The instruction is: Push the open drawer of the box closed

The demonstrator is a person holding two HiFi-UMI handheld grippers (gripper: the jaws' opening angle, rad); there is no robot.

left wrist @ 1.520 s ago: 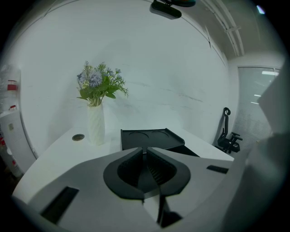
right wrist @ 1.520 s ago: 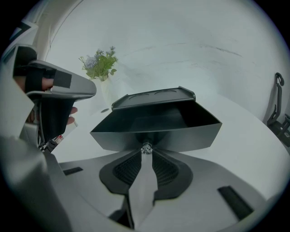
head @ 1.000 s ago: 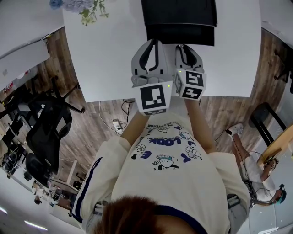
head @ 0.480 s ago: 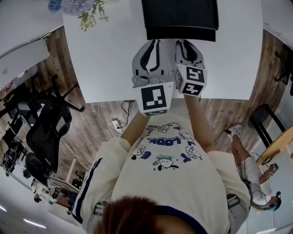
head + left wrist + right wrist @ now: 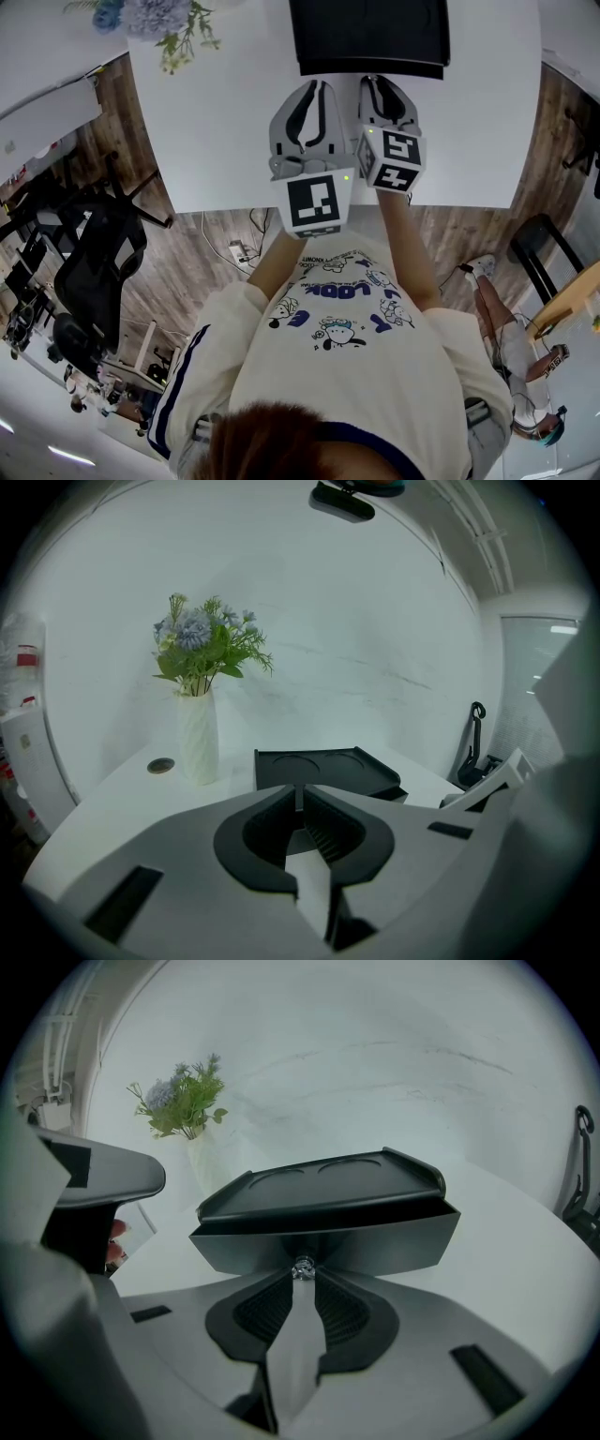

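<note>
Grippers: two, held side by side over the near part of a white table, both aimed at a black box.
Right gripper: jaws pressed together with nothing clamped between them. Their tips touch the small shiny knob at the middle of the front of the drawer.
Left gripper: jaws likewise closed on nothing. Its tips hang above the table, close to the left part of the box front.
Drawer: black, set in the front of the box and sticking out a little way. A dark gap shows between its front panel and the box top. Its inside is hidden in every view.
Box: low and black, standing at the far middle of the table. Its top is a shallow tray with a raised rim and two round recesses.
Vase: white, ribbed and upright on the table, to the left of the box and well apart from it. It holds a bunch of blue-grey flowers with green leaves.
Disc: small, dark and round, lying flat on the table just left of the vase.
Person: cream shirt with a cartoon print, arms stretched forward to the grippers.
Surroundings: wooden floor beside the table, and a black office chair to the person's left.
</note>
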